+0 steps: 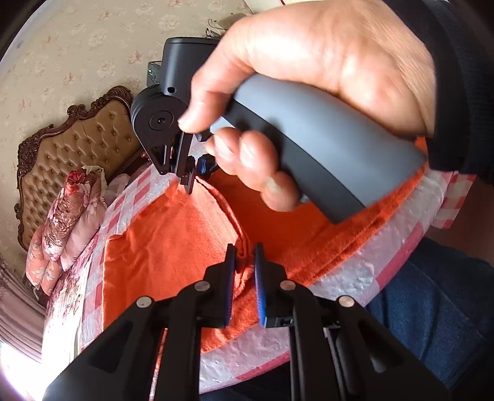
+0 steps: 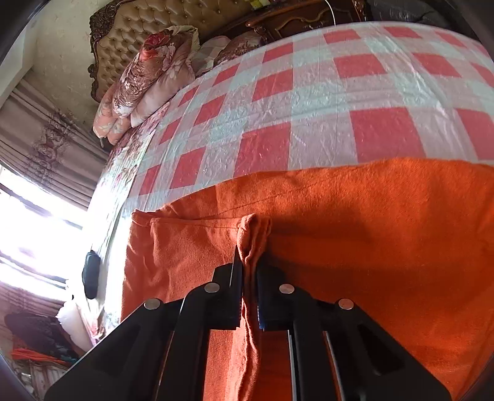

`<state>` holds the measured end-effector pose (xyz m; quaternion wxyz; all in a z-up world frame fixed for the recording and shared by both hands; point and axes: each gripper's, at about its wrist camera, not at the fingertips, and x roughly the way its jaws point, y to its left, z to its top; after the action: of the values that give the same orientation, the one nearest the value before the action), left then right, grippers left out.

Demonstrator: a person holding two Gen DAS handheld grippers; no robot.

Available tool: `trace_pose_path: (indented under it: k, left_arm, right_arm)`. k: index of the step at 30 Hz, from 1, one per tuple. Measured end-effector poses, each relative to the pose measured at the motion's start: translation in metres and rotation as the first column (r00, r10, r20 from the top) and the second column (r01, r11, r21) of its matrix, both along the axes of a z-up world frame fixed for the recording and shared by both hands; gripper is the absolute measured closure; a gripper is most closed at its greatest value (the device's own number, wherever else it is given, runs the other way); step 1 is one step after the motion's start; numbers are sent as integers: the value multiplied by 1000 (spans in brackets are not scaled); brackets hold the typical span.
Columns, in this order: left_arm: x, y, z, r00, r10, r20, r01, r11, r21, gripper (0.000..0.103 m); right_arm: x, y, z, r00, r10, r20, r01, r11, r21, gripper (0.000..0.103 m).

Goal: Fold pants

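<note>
Orange pants [image 1: 173, 246] lie spread on a red-and-white checked bedspread [image 1: 355, 277]. My left gripper [image 1: 245, 256] is shut on a bunched fold of the cloth near the bed's near edge; orange cloth fills the narrow gap between its pads. A hand [image 1: 308, 77] holds my right gripper [image 1: 189, 185] farther along the pants, at their far edge. In the right wrist view my right gripper [image 2: 248, 262] pinches a raised ridge of the pants [image 2: 370, 231], which hangs down between its fingers.
Flowered pillows [image 2: 148, 71] are piled against a tufted headboard [image 2: 148, 21] at the far end of the bedspread [image 2: 308, 108]. A small dark object [image 2: 91, 274] lies at the bed's left edge by a bright window. A leg in blue jeans [image 1: 432, 308] stands against the bed.
</note>
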<state>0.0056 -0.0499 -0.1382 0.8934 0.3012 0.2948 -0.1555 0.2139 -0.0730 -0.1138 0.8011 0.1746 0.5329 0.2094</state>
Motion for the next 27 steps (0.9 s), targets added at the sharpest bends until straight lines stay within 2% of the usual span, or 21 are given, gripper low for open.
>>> trace_pose_path:
  k: [2, 5, 9, 15, 21, 27]
  left_arm:
    - [-1, -2, -1, 1000, -8, -4, 8, 1000, -1, 91]
    - [-1, -5, -4, 1000, -17, -12, 17, 1000, 1, 91]
    - [2, -2, -3, 1000, -18, -17, 18, 1000, -7, 91]
    - [3, -2, -5, 999, -25, -27, 25, 1000, -8, 91]
    - [6, 3, -5, 998, -26, -62, 23, 998, -52, 91]
    - [7, 3, -3, 998, -27, -57, 22, 997, -74, 91]
  right_arm:
    - [-4, 1, 7, 999, 4, 39, -2, 998, -59, 95]
    - [-5, -1, 4, 999, 8, 43, -4, 995, -102, 95]
    - [-5, -2, -3, 999, 2, 36, 2, 993, -117, 95]
    - [-10, 4, 2, 997, 5, 81, 8, 986, -166, 95]
    - [-15, 8, -2, 993, 28, 115, 0, 972, -237, 95]
    - [-18, 12, 6, 988, 36, 148, 6, 962, -273, 95]
